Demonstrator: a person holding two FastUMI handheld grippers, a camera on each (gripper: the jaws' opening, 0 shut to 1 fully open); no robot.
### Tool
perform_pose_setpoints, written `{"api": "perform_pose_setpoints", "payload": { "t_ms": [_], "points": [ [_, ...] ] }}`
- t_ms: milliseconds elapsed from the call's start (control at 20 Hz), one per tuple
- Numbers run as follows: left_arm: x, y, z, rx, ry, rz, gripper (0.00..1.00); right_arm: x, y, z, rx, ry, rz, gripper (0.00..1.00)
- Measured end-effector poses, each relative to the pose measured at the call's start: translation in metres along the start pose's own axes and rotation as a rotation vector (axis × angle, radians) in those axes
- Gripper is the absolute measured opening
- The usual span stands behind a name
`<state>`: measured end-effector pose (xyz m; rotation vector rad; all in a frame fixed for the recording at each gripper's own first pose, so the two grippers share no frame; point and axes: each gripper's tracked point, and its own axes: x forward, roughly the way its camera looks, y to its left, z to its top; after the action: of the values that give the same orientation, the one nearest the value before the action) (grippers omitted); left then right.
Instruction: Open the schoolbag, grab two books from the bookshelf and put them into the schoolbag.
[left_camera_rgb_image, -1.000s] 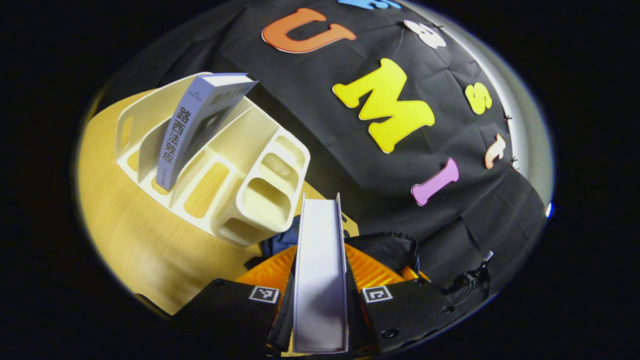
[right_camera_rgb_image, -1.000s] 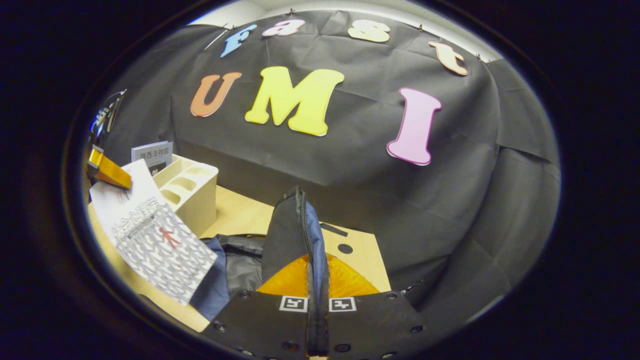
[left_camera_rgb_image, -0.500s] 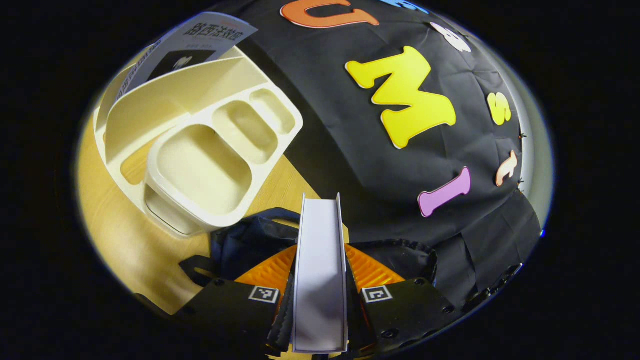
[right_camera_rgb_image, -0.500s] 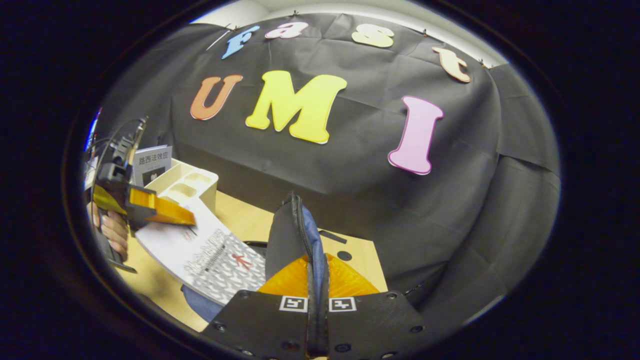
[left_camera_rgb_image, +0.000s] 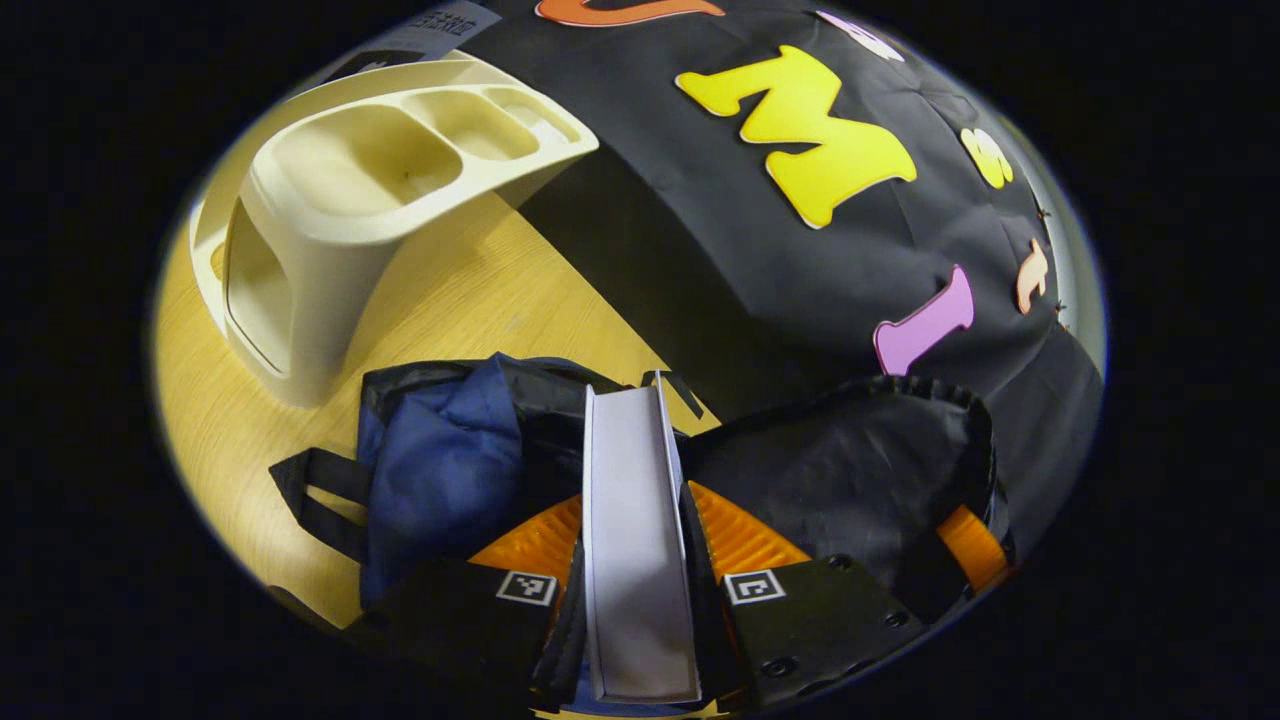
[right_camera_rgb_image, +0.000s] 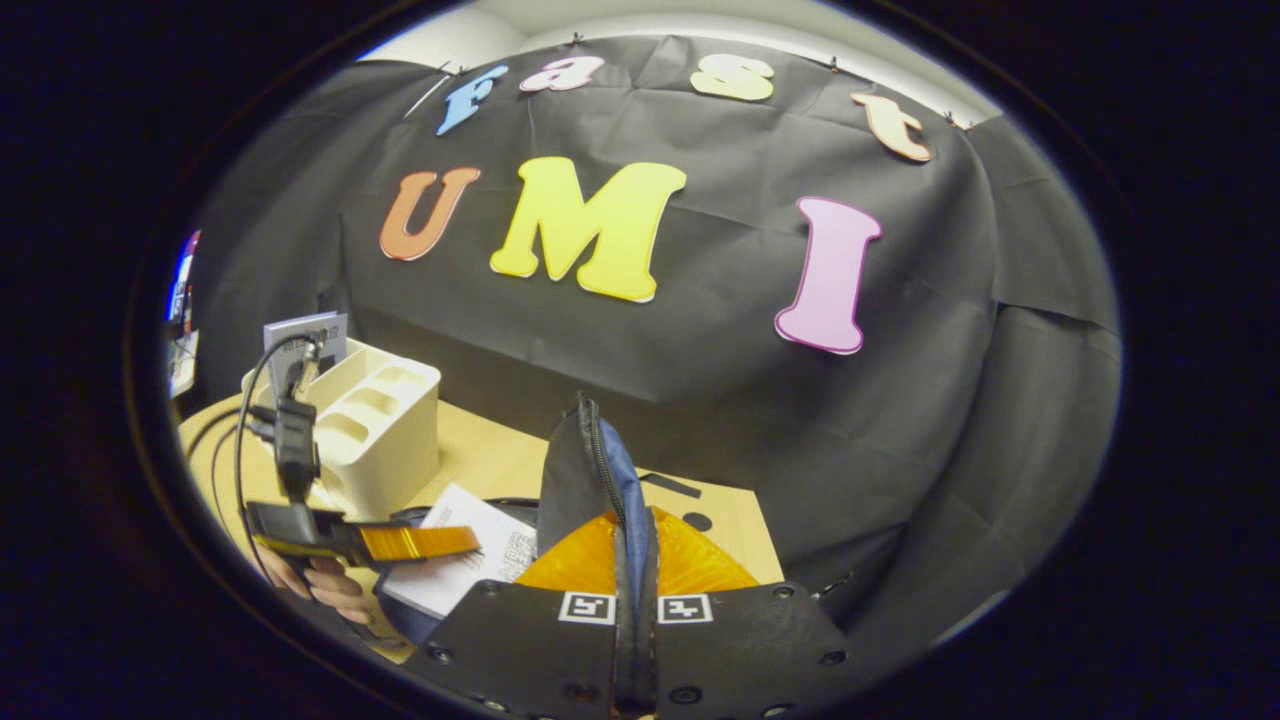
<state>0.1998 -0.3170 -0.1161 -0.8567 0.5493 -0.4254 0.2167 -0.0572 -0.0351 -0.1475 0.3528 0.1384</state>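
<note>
In the left gripper view, my left gripper (left_camera_rgb_image: 635, 525) is shut on a white-edged book (left_camera_rgb_image: 635, 470), held edge-on and pointing down over the open dark blue schoolbag (left_camera_rgb_image: 440, 470). In the right gripper view, my right gripper (right_camera_rgb_image: 625, 550) is shut on the schoolbag's zippered edge (right_camera_rgb_image: 600, 480) and holds it upright. There the left gripper (right_camera_rgb_image: 410, 543) lowers the book (right_camera_rgb_image: 465, 570) toward the bag's mouth, with a hand (right_camera_rgb_image: 325, 588) behind it. A second book (right_camera_rgb_image: 305, 335) stands in the cream bookshelf (right_camera_rgb_image: 380, 425).
The bookshelf (left_camera_rgb_image: 330, 210) stands at the back left of the wooden table (left_camera_rgb_image: 470, 290), close to the bag. The raised black lining of the bag (left_camera_rgb_image: 870, 470) rises on the right. A black strap (left_camera_rgb_image: 310, 490) lies on the table at the bag's left. Cables (right_camera_rgb_image: 245, 420) trail from the left gripper.
My left gripper has swung away from the bookshelf and tipped down, carrying the book over the bag's mouth. The right gripper has kept holding the bag's edge up in place.
</note>
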Motion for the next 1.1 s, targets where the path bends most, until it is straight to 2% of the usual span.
{"api": "perform_pose_setpoints", "payload": {
  "t_ms": [100,250,350,600,650,700,750,850,950,1100],
  "points": [
    [0.008,-0.007,-0.017,0.019,0.012,-0.008,0.47,-0.004,0.003,0.005,0.000,-0.020,0.006,0.01],
    [0.019,-0.013,-0.036,-0.007,0.003,-0.016,0.48,-0.008,0.011,0.009,0.017,-0.035,0.014,0.00],
    [0.029,-0.018,-0.045,0.020,-0.009,-0.008,0.50,-0.010,0.021,0.009,0.028,-0.038,0.037,0.01],
    [0.034,-0.011,-0.050,0.037,-0.014,0.018,0.55,-0.010,0.025,0.004,0.052,-0.031,0.036,0.01],
    [0.034,-0.003,-0.053,0.046,0.005,0.048,0.57,-0.009,0.026,0.002,0.054,-0.024,0.036,0.01],
    [0.034,0.010,-0.056,0.073,0.034,0.109,0.60,-0.007,0.026,-0.002,0.059,-0.016,0.035,0.00],
    [0.035,0.022,-0.059,0.098,0.070,0.154,0.72,-0.007,0.025,-0.005,0.067,-0.007,0.034,0.01],
    [0.032,0.026,-0.060,0.058,0.115,0.158,0.82,-0.006,0.023,-0.013,0.092,0.011,0.033,0.01],
    [0.026,0.033,-0.057,0.077,0.146,0.171,0.86,-0.008,0.021,-0.018,0.113,0.020,0.030,0.01],
    [0.010,0.045,-0.048,0.187,0.157,0.223,0.89,-0.008,0.017,-0.025,0.120,0.032,0.018,0.01]
  ]
}}
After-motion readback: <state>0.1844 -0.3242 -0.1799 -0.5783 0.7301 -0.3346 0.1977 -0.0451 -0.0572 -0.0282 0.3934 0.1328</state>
